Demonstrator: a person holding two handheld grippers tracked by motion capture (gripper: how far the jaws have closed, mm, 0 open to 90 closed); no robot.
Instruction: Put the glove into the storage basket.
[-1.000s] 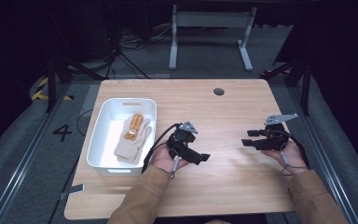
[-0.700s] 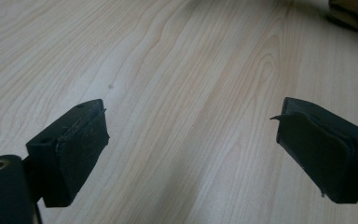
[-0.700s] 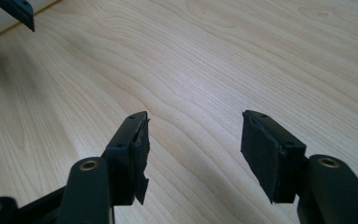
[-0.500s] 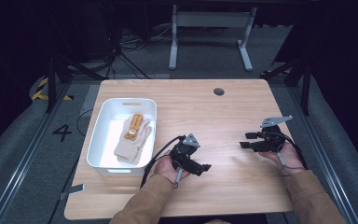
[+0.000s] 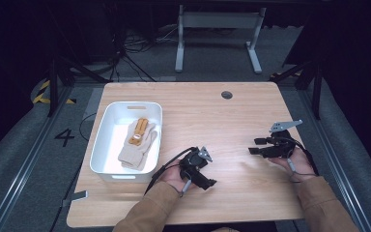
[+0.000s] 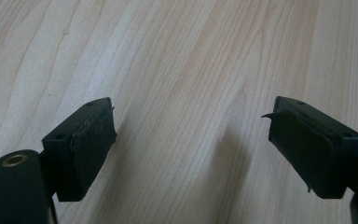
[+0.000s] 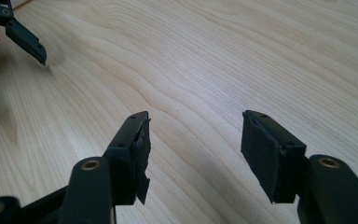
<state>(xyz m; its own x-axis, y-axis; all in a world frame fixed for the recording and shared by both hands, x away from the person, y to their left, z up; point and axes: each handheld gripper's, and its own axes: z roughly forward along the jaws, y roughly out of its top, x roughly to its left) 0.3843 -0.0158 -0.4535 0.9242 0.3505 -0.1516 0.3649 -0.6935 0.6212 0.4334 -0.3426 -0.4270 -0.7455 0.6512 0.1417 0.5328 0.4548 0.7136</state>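
— Pale wooden tabletop (image 5: 207, 121) lies under our tongs; where's the cream glove?
— Cream-and-tan glove (image 5: 137, 142) lies in the white plastic tub (image 5: 107, 126). Left tongs (image 6: 191, 140) and right tongs (image 7: 193, 144) both gape, empty.

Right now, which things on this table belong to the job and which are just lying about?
Part of the job:
- gloves, lying in the white bin
- left gripper, open, nothing between its fingers
- right gripper, open, nothing held

Just there:
- cable hole in the wooden table
- floor marking "4"
- grey frame legs beyond the table
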